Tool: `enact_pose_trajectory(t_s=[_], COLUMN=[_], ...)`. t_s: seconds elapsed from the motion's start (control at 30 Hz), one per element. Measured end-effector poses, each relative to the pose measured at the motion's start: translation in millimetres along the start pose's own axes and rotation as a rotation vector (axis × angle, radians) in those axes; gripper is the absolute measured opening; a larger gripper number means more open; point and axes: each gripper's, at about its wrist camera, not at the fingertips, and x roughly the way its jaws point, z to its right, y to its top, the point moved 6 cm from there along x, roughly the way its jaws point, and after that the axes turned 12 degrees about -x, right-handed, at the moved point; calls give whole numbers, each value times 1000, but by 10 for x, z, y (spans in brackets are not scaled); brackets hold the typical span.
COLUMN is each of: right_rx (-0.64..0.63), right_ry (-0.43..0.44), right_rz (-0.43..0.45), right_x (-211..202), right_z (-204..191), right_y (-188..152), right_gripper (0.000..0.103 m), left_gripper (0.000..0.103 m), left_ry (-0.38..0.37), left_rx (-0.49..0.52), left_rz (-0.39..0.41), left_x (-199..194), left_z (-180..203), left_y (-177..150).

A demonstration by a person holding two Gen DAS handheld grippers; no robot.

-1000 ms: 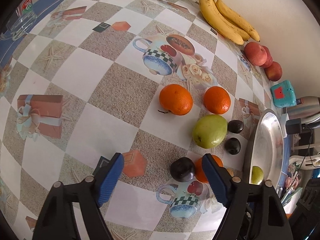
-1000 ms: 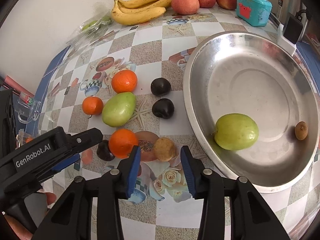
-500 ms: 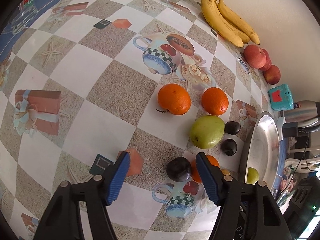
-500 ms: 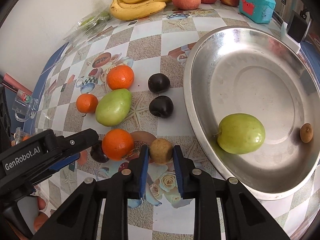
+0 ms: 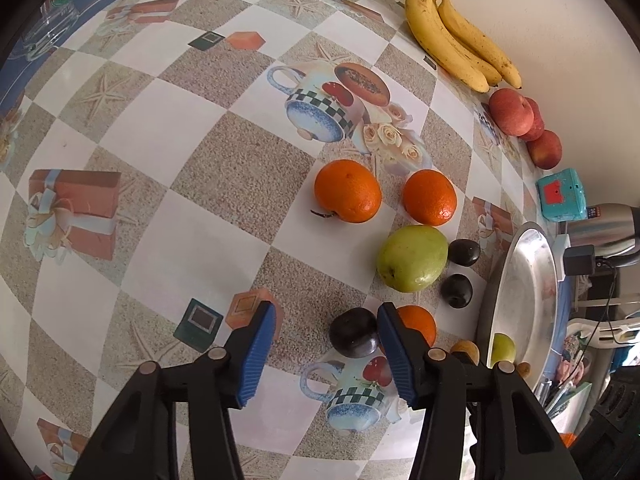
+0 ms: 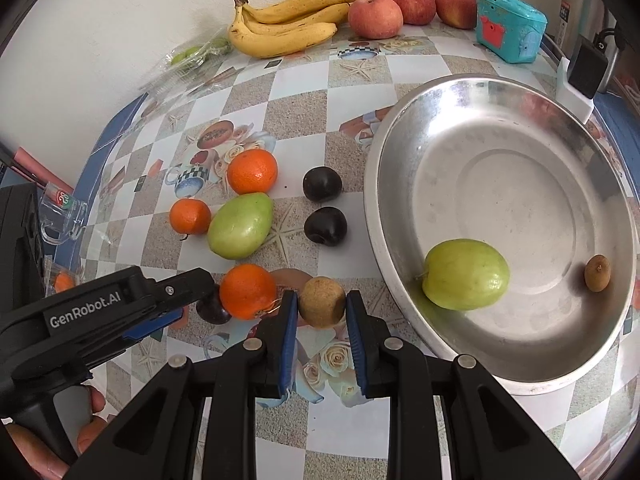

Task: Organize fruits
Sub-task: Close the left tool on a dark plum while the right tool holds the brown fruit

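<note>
White "GenRobot.AI" lettering on black left gripper point(image 6: 160, 312) body at 8 o'clock, right wrist view

Black hand-held gripper point(image 6: 320, 316), blue pads point(image 6: 289, 336)

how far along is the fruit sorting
Early. The metal tray holds only a green fruit and one small brown fruit. The right gripper is shut on another brown fruit; the left gripper has been closing around a dark plum. Oranges, plums and another green fruit remain on the table.
</note>
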Motion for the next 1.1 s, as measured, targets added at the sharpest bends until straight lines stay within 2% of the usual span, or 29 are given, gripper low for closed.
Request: enact_pose_trajectory(t_s=[0.23,0.33,0.4,0.5,0.7,0.9,1.1], right_rx=[-9,-6,-4,1,-2,1,1], right_ry=[4,6,6,8,15,17,20], right_rz=[11,13,15,18,19,19,18], right_x=[-23,-43,-56,-69,-81,-77,-83], right_z=[-8,6,15,26,23,23,25], right_y=[34,23,20,20,22,24,23], right_gripper=[25,25,25,25,25,25,25], left_gripper=[57,56,55,55,55,55,55], left_ry=[31,60,45,20,1,-6,24], left_rx=[-19,-62,-105,-123,-94,-86,-93], left_rz=[41,81,94,80,38,39,58], left_x=[-64,-136,-174,-183,-94,-65,-128], left_z=[-98,-223,-299,-329,-226,-180,-273], left_y=[79,163,209,217,156,157,163])
